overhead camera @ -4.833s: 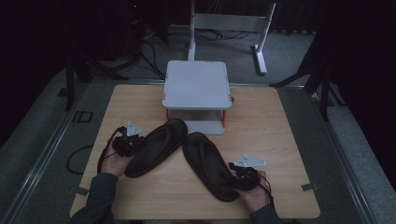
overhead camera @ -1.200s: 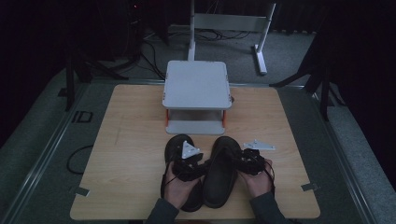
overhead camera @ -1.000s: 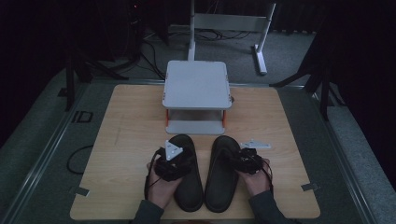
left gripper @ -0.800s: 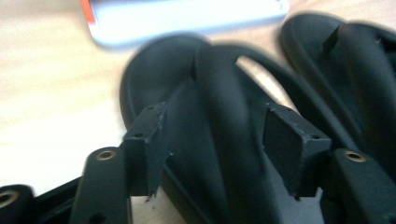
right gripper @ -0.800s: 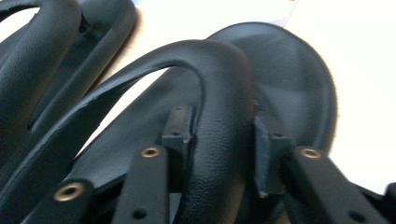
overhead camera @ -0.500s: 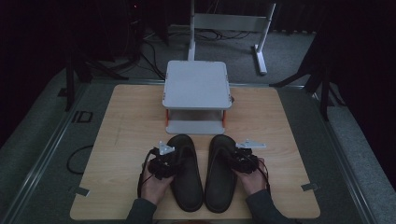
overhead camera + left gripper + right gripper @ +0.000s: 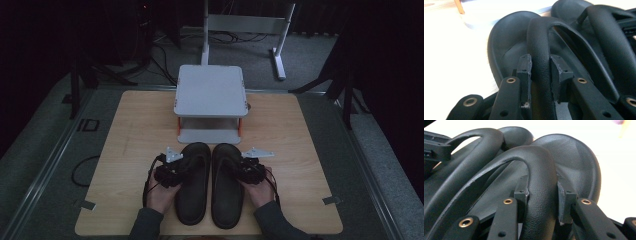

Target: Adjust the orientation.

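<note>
Wooden table (image 7: 130, 150): two sandals (image 7: 194, 185) (image 7: 227, 185) point toward the stand, each hand-held gripper (image 7: 172, 172) (image 7: 248, 170) clamping a strap.

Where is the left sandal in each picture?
High view: left sandal lies bottom middle, beside the right sandal.
Left gripper view: middle, its strap between the jaws.
Right gripper view: upper left, behind the right one.
Shared landmark: the white stand, past the toes.

Wooden table (image 7: 135, 130) on grey carpeted floor (image 7: 45, 150); small white two-tier stand (image 7: 210, 90) at its far edge; white metal frame (image 7: 250, 25) beyond; dim, dark surroundings.
</note>
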{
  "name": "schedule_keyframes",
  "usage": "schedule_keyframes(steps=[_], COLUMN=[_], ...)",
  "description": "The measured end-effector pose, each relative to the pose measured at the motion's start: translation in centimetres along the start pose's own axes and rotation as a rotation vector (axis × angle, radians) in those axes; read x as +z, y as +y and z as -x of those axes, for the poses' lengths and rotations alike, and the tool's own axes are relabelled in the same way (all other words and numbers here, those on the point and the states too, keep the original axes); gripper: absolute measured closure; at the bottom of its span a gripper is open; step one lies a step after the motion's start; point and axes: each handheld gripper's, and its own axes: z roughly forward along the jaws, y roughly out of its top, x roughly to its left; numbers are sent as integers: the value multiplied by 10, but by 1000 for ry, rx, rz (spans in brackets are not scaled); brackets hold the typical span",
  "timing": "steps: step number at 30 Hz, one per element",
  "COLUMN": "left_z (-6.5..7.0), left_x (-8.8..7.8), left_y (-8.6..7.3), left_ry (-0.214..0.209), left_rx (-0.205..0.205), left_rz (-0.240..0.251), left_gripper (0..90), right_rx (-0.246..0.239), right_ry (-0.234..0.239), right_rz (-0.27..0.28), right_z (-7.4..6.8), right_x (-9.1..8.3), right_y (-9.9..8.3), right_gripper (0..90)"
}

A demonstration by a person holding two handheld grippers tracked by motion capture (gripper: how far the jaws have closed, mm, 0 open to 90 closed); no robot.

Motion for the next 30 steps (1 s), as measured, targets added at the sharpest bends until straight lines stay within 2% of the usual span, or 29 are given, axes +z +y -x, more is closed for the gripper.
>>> schedule_keyframes(steps=[2, 9, 14, 18, 20, 23, 25, 27, 30], left_z=[-2, -6, -6, -9, -12, -14, -14, -13, -16], left_x=[-1, -7, -10, -13, -13, -13, -12, -12, -14], left_y=[0, -4, -6, -7, -8, -10, -10, -11, -10], left_ry=[19, 39, 60, 80, 77, 74, 72, 70, 51], left_rx=[-1, -23, -21, -15, -28, -41, -39, -41, -68], left_rz=[2, 9, 14, 22, 22, 21, 18, 21, 33], left_gripper=[722, 724, 728, 730, 730, 729, 726, 719, 693], right_rx=[-2, -8, -17, 2, 2, 9, 6, -5, 2], right_ry=[-8, 0, -10, -14, -31, -24, 0, -4, 2], right_rz=[5, 6, -14, -21, -29, -37, -41, -43, -43], right_z=[-5, -11, -16, -15, -17, -21, -23, -24, -22], right_x=[3, 8, 12, 15, 17, 19, 21, 21, 20], right_y=[2, 7, 6, 6, 7, 8, 8, 8, 8], right_gripper=[674, 675, 676, 675, 675, 673, 668, 661, 629])
